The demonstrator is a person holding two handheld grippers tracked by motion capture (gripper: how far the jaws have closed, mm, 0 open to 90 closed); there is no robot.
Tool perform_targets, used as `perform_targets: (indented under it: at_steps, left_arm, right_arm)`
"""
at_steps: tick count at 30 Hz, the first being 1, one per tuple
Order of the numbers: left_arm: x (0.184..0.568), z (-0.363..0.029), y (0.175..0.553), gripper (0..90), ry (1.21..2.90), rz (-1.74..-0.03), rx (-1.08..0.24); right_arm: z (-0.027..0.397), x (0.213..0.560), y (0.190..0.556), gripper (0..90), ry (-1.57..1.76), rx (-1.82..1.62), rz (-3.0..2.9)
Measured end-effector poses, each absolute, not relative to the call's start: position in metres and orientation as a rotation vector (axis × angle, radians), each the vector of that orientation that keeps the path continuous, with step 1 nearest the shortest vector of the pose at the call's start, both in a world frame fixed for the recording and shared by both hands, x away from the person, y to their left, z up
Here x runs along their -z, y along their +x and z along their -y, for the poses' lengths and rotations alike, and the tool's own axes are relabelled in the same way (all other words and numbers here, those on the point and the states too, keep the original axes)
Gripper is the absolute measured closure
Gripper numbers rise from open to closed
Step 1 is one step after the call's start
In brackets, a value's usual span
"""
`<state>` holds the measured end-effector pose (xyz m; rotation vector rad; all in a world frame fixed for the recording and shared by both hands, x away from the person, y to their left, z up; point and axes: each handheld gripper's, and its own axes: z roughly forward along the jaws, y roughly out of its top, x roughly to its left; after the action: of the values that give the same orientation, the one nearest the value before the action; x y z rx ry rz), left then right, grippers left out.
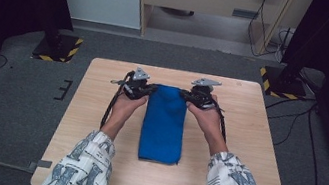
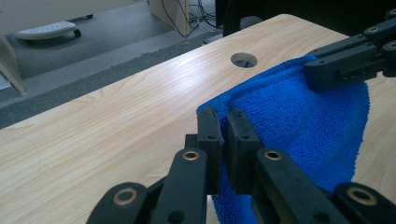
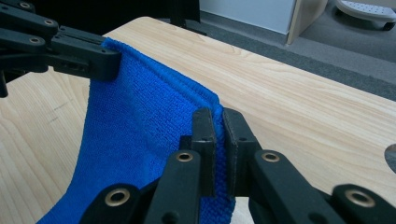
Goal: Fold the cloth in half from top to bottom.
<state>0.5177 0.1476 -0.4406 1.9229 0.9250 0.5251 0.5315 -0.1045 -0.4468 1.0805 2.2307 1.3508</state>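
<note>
A folded blue cloth (image 1: 163,125) lies lengthwise on the middle of the wooden table (image 1: 102,87), its far end lifted. My left gripper (image 1: 148,90) is shut on the cloth's far left corner, and my right gripper (image 1: 186,95) is shut on its far right corner. In the left gripper view the jaws pinch the blue cloth (image 2: 303,116) at my left gripper (image 2: 225,122), with the other gripper's jaws clamped on the opposite corner at the upper right. In the right gripper view my right gripper (image 3: 219,122) grips the cloth (image 3: 140,126) the same way, the edge stretched between both.
A round cable hole (image 2: 243,59) sits in the table near its far right corner. Two stands with yellow-black striped bases (image 1: 57,48) flank the table's far side on grey carpet. Cables (image 1: 295,119) trail on the floor at the right.
</note>
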Motion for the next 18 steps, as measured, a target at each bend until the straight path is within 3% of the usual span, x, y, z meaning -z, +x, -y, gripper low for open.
perform_targets:
  at_steps: [18]
  left_arm:
    - [0.434, -0.149, 0.492, 85.1, 1.931, -0.854, -0.523]
  right_arm:
    - [0.110, 0.442, 0.500, 84.7, 1.044, -1.379, -2.221]
